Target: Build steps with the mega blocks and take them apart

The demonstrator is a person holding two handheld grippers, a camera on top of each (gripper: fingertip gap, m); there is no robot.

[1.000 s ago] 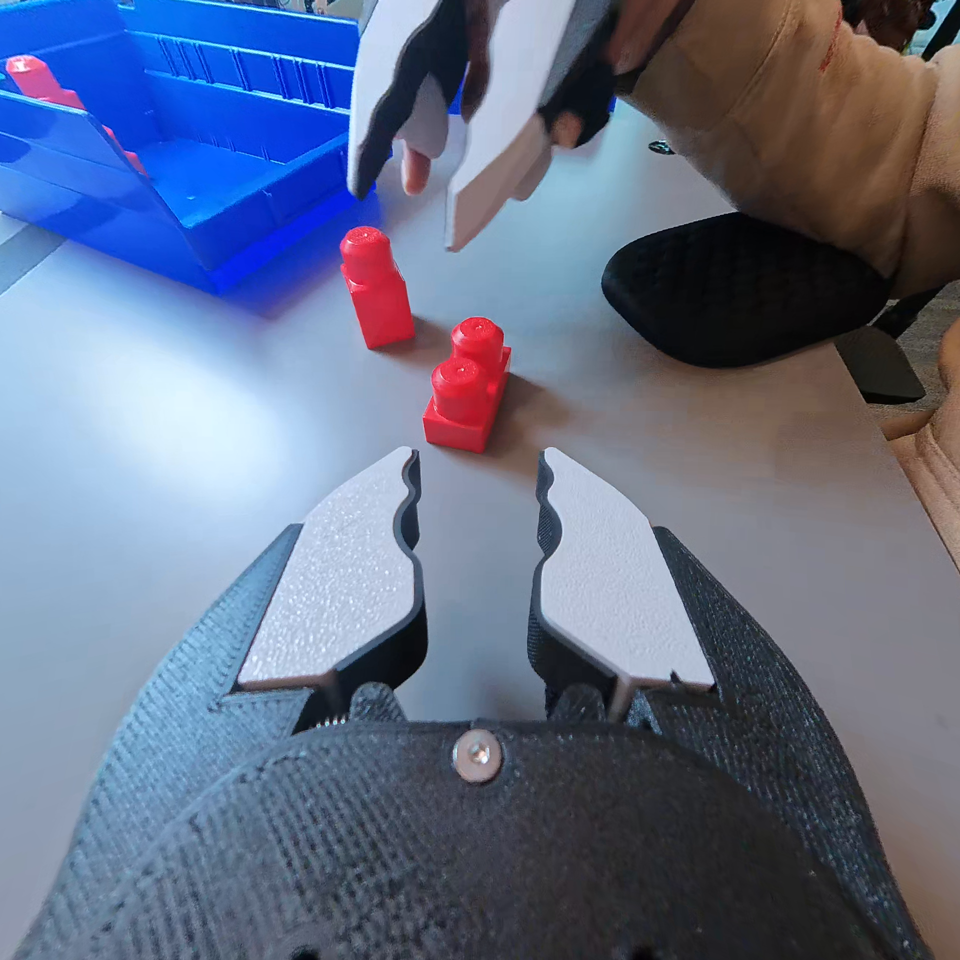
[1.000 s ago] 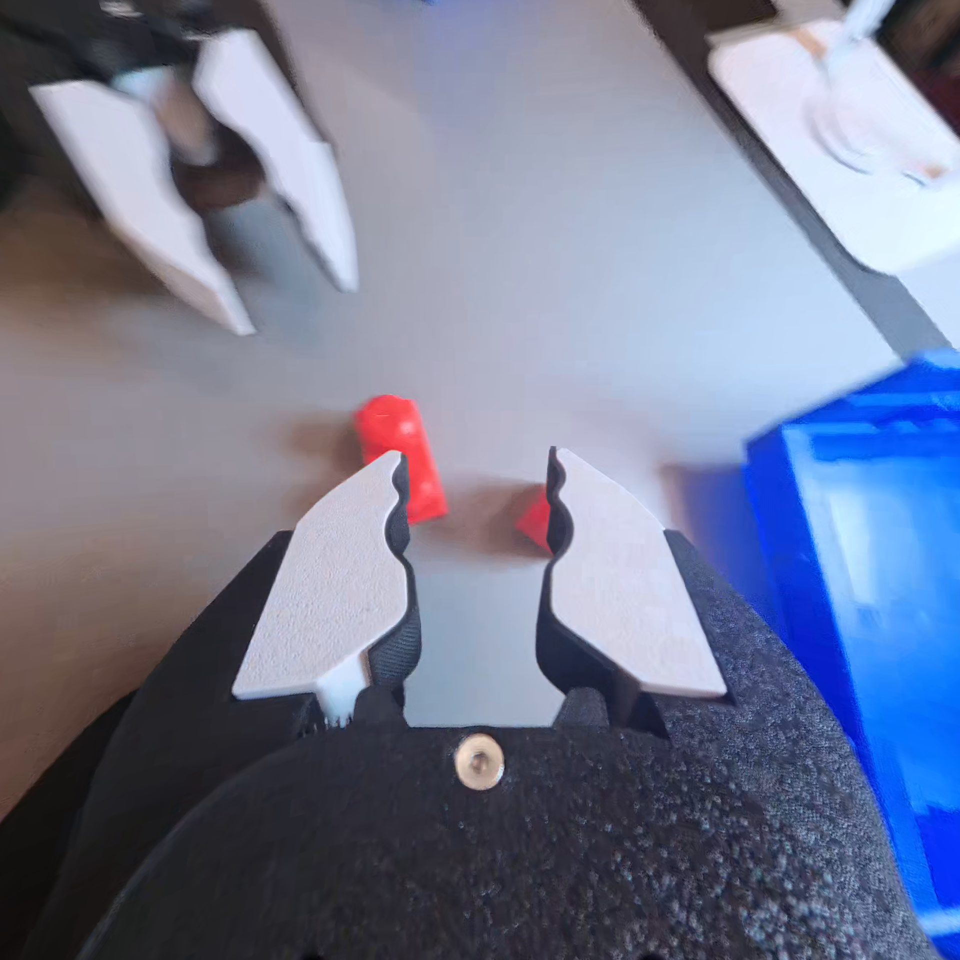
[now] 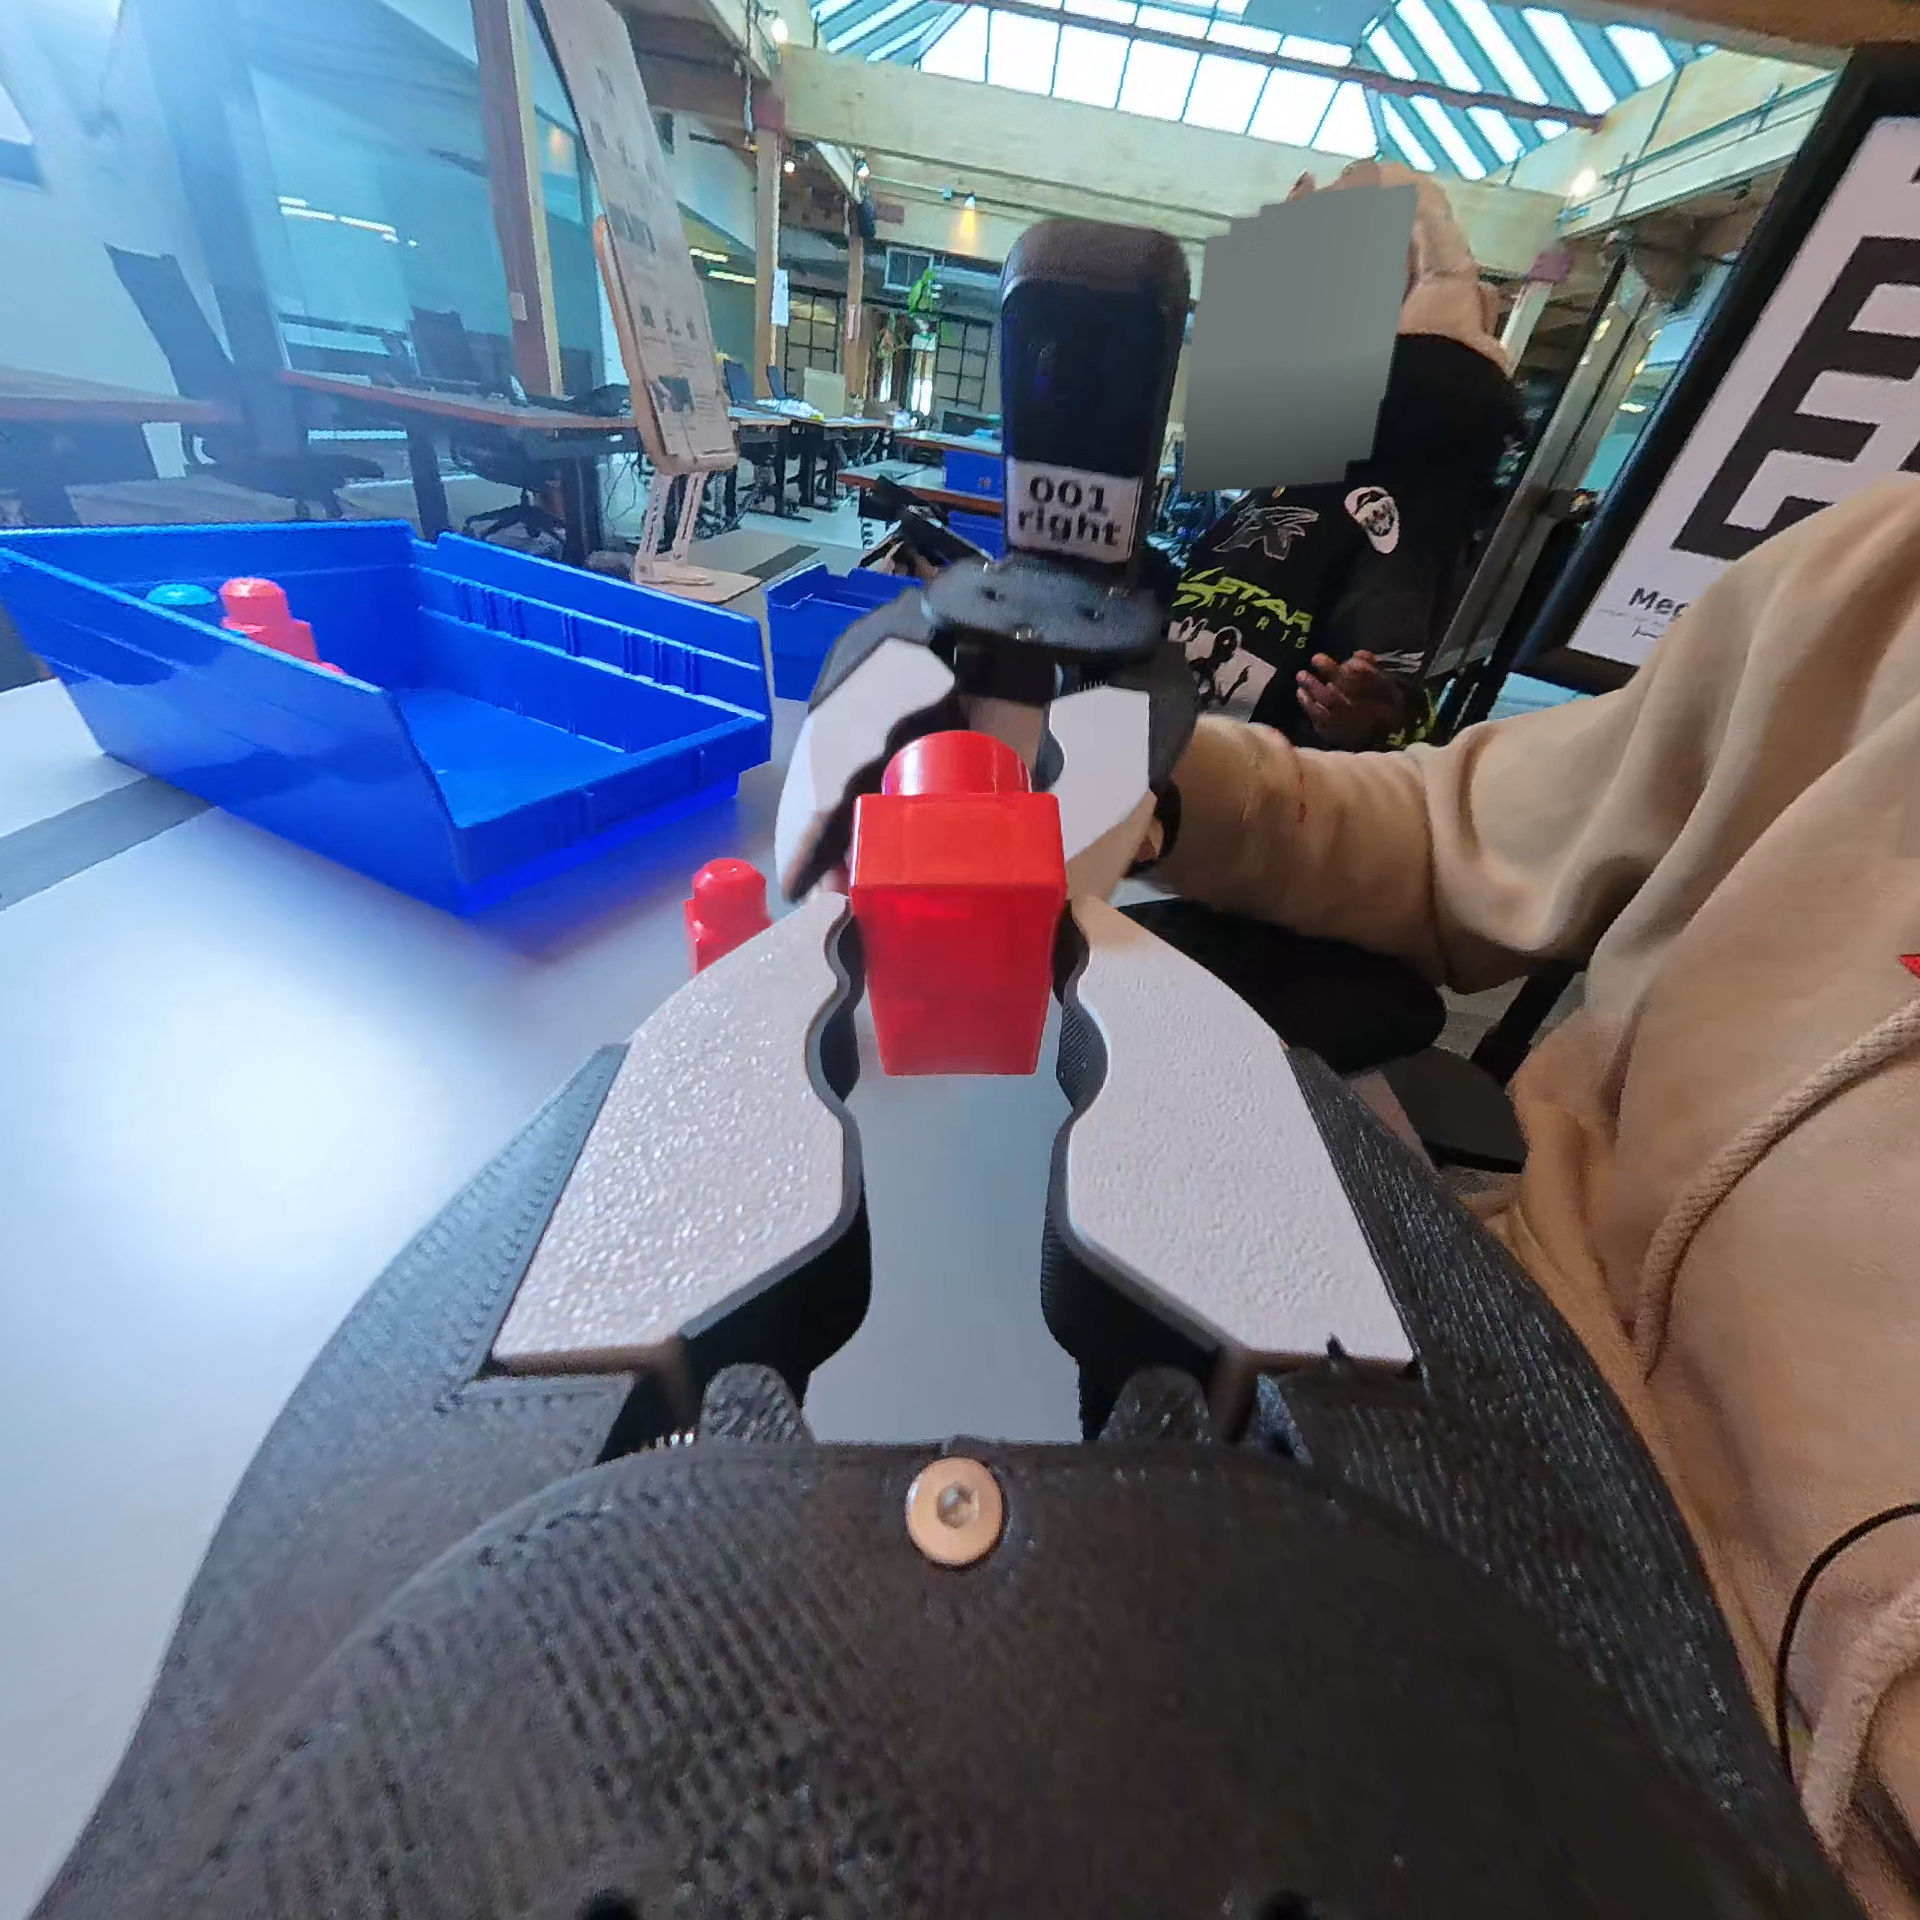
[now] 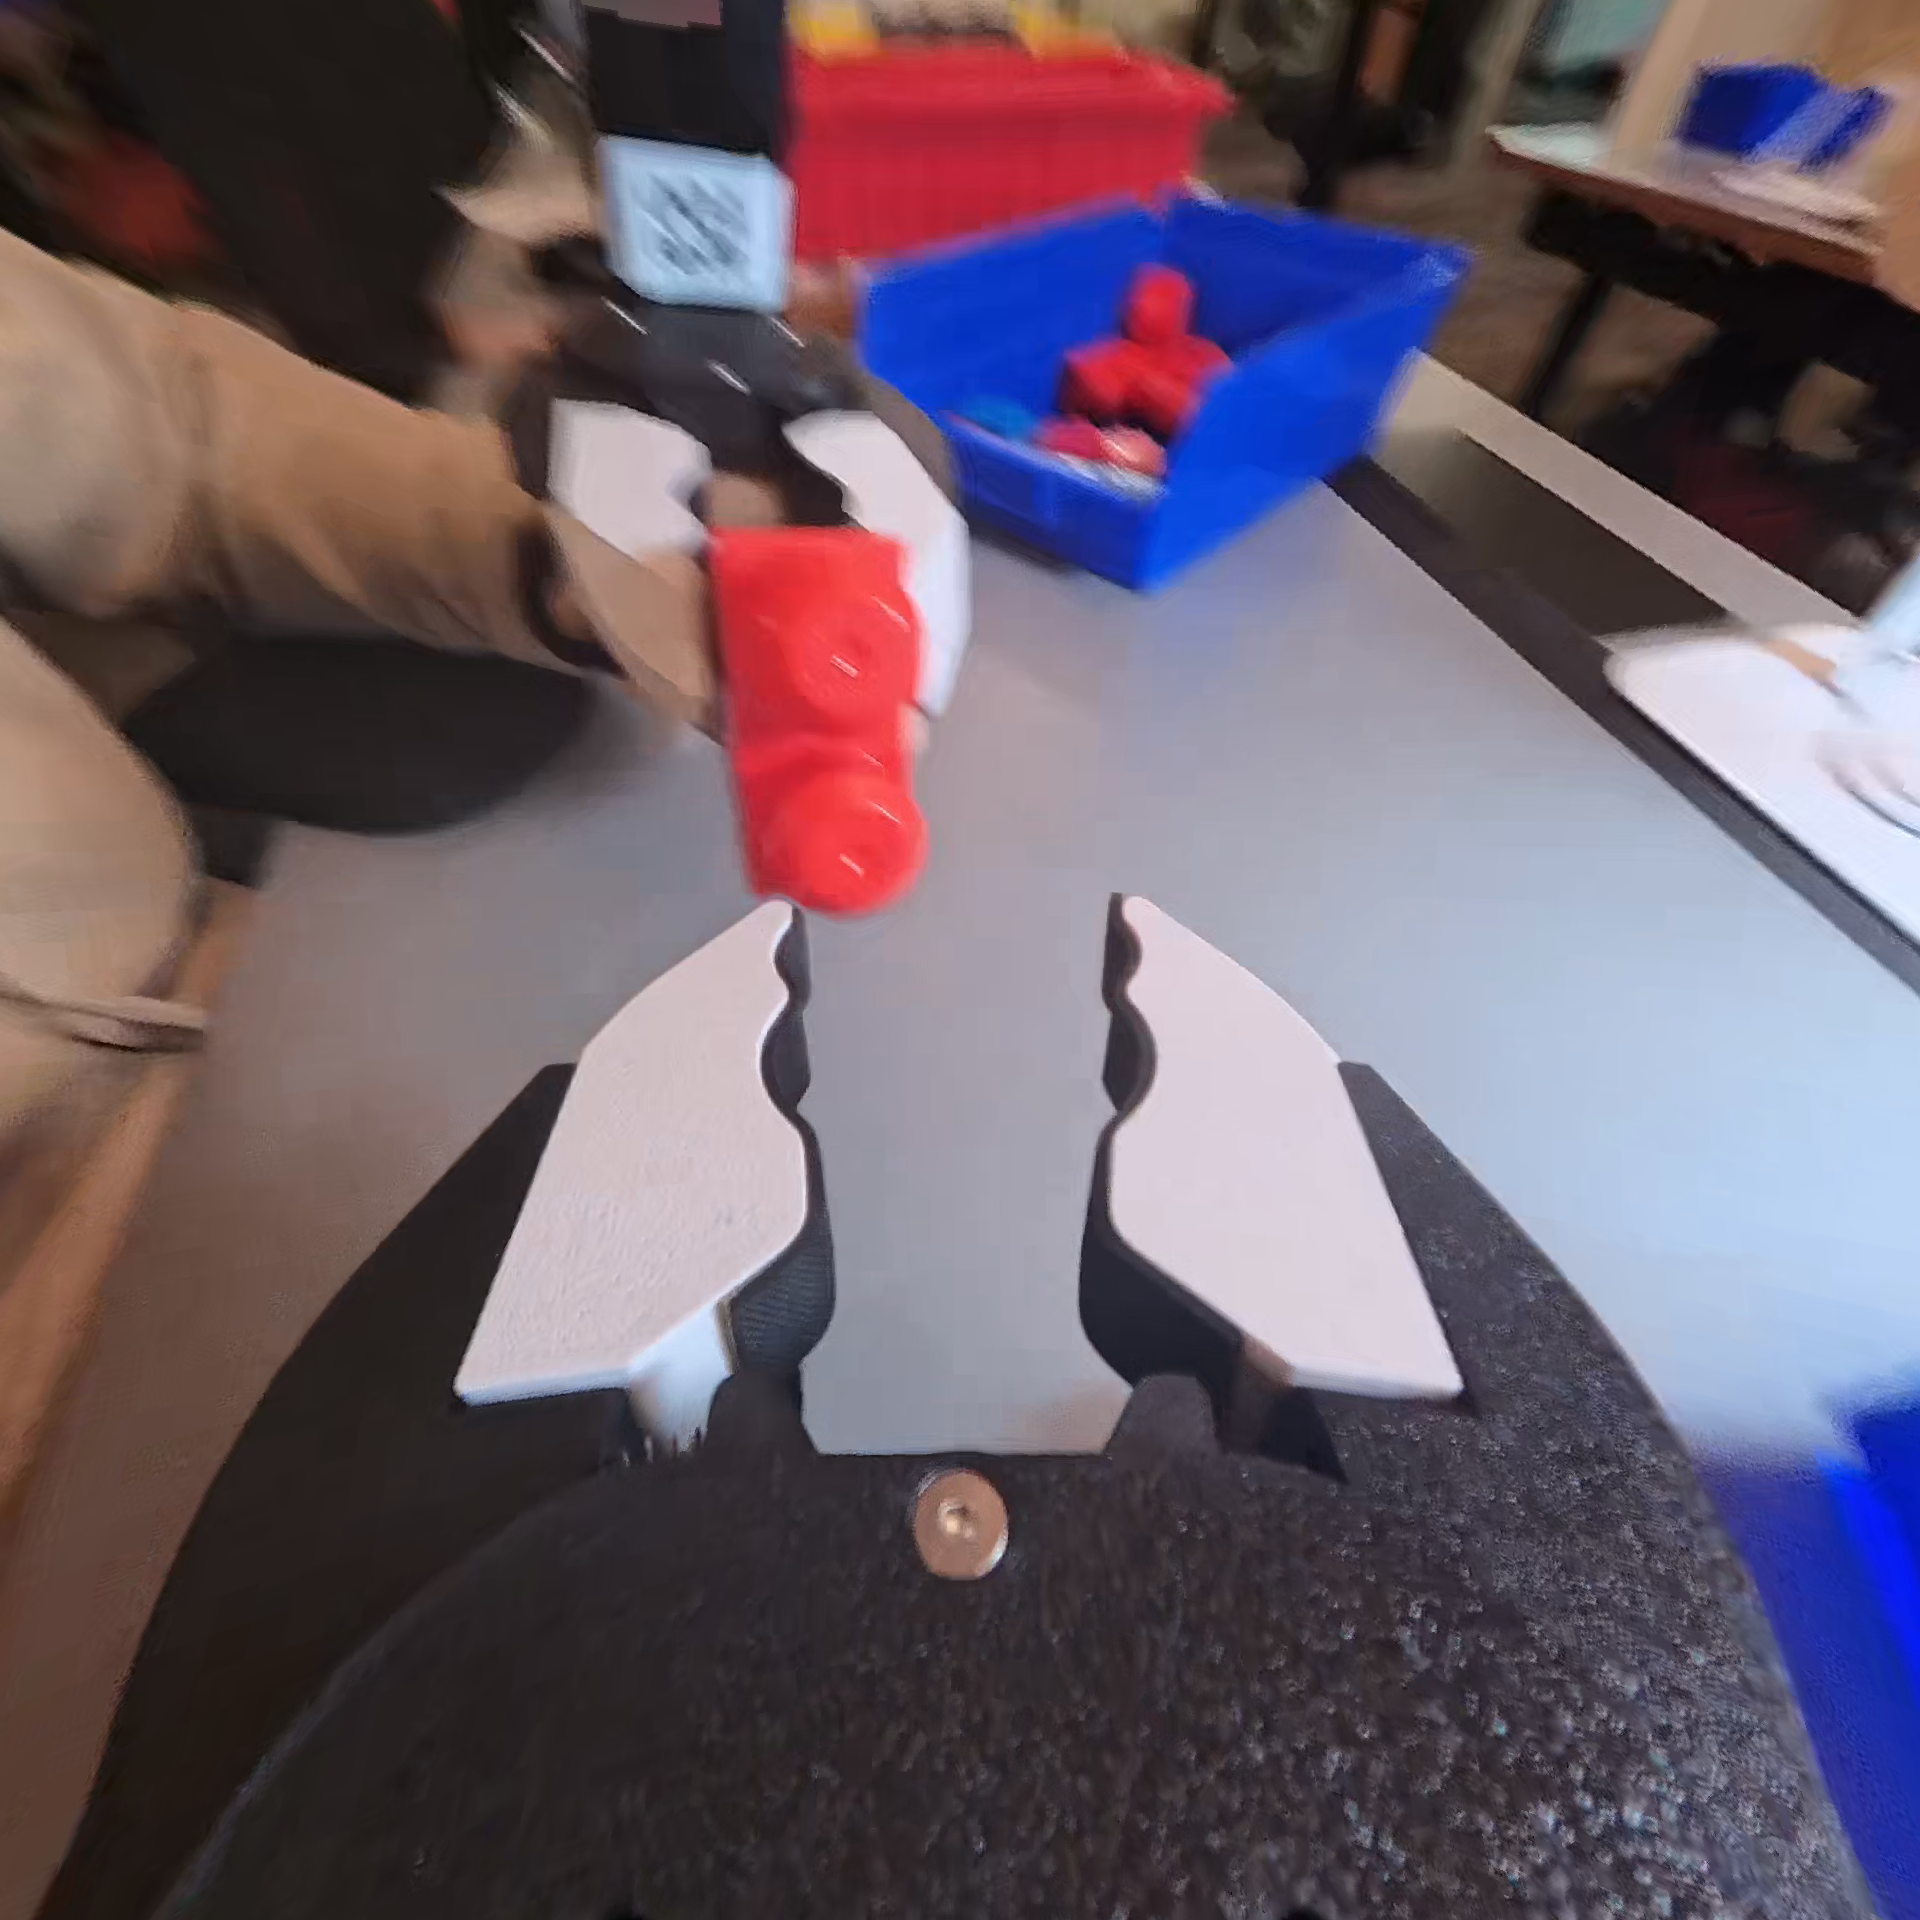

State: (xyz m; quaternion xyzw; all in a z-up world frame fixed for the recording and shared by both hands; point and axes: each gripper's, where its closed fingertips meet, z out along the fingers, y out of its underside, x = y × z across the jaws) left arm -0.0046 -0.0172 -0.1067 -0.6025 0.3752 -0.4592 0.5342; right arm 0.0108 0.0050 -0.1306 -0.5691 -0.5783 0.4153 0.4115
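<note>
Left gripper (image 3: 956, 935): pinches a red two-stud block (image 3: 956, 935), lifted off the table (image 3: 260, 1143). Right gripper (image 4: 956, 914): spread, empty. Single block (image 3: 724, 909): on table beside blue bin (image 3: 582, 831). Steps: not begun; all joining left.

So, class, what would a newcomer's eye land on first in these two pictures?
The glossy red two-stud plastic block, clamped between the left tongs and held above the grey table. Behind it the open right tongs face it. To the left sits a bright blue plastic bin, a small red one-stud block standing before it.
</note>
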